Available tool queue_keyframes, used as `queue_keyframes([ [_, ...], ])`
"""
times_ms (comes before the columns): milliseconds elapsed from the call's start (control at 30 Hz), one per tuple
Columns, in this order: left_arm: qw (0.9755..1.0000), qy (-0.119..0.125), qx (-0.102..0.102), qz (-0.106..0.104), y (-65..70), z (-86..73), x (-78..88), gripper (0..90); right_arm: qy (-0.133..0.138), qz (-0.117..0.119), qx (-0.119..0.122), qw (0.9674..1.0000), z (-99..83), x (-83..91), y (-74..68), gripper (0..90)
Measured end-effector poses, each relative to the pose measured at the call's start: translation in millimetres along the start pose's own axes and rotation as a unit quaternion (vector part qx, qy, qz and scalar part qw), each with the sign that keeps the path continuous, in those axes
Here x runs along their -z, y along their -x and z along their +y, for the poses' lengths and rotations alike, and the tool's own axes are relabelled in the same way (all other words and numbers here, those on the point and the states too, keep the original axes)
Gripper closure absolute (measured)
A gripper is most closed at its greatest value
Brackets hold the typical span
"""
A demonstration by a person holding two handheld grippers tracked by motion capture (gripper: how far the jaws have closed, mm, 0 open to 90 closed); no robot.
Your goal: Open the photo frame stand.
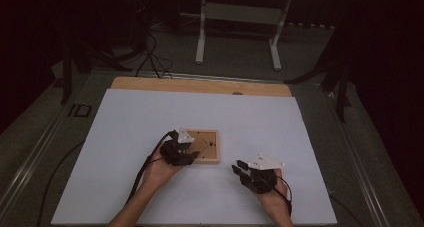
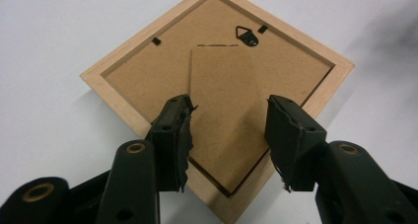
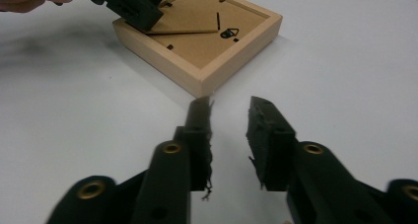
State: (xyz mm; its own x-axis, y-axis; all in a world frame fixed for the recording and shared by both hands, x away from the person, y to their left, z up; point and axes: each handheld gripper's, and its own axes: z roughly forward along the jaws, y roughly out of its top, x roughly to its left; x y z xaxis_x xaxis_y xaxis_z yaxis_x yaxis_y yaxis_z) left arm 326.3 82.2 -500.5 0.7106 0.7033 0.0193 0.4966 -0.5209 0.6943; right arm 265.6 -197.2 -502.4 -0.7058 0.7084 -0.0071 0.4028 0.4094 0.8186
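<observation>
Nearest you, your right gripper (image 1: 240, 168) hovers low over the bare white table sheet (image 1: 150, 197), its jaws parted with nothing between them; in the right gripper view (image 3: 230, 116) a narrow gap separates the two black pads and only the sheet shows through it. This gripper sits well apart from the picture frame (image 1: 202, 145), which lies ahead and to its left.

A little farther on, your left gripper (image 1: 187, 156) is over the near left part of that wooden frame. In the left gripper view (image 2: 229, 123) the jaws stand open on either side of the cardboard stand flap (image 2: 222, 110) on the frame's back, the pads not pressing on it. The right gripper view shows the flap (image 3: 185, 31) raised at its near end under the left gripper (image 3: 133, 9).

The frame (image 2: 118, 98) lies face down, flat on the sheet near the table's middle, its brown backing board (image 2: 148, 71) up, with a small black hanging hook (image 2: 246, 35) near the far edge.

Beyond the sheet, a strip of the wooden tabletop (image 1: 200, 85) shows, then a dark floor with a white stand (image 1: 240, 17) and loose cables (image 1: 150, 57).
</observation>
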Motion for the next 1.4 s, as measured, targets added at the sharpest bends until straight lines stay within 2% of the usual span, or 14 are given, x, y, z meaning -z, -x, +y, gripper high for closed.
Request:
queue_keyframes([
  [100,0.9999,-0.004,-0.011,0.002,2.5,1.1,-1.6,51.3,-0.004,-0.001,0.007,1.0,3.3,-3.9,-1.7,78.9],
  [233,0.9999,-0.003,-0.013,0.002,4.0,2.4,-3.3,50.5,-0.005,-0.009,0.019,0.9998,10.2,-15.0,-4.7,89.5],
  [500,0.9999,-0.002,-0.011,0.009,3.0,4.1,-6.5,49.1,-0.006,-0.005,0.027,0.9996,17.2,-33.2,-7.6,89.7],
  [600,0.9997,-0.014,-0.015,0.013,2.0,3.8,-8.8,47.6,-0.008,-0.002,0.026,0.9996,18.2,-42.0,-8.8,89.7],
  [933,0.9999,-0.01,0.008,-0.001,-2.6,2.1,-10.1,47.0,-0.009,0.012,0.017,0.9997,20.8,-57.6,-10.5,89.7],
  [1133,1.0,-0.008,0.003,-0.005,-3.7,1.4,-10.1,47.3,-0.005,0.019,0.013,0.9997,22.1,-61.3,-10.8,89.8],
  [1233,1.0,-0.007,0.002,-0.006,-2.6,1.8,-10.1,50.7,-0.005,0.02,0.012,0.9997,22.4,-61.8,-10.5,89.9],
  [1400,0.9998,-0.022,-0.002,0.0,-1.2,6.6,-10.0,51.1,-0.003,0.016,0.015,0.9998,21.6,-61.6,-11.8,90.0],
])
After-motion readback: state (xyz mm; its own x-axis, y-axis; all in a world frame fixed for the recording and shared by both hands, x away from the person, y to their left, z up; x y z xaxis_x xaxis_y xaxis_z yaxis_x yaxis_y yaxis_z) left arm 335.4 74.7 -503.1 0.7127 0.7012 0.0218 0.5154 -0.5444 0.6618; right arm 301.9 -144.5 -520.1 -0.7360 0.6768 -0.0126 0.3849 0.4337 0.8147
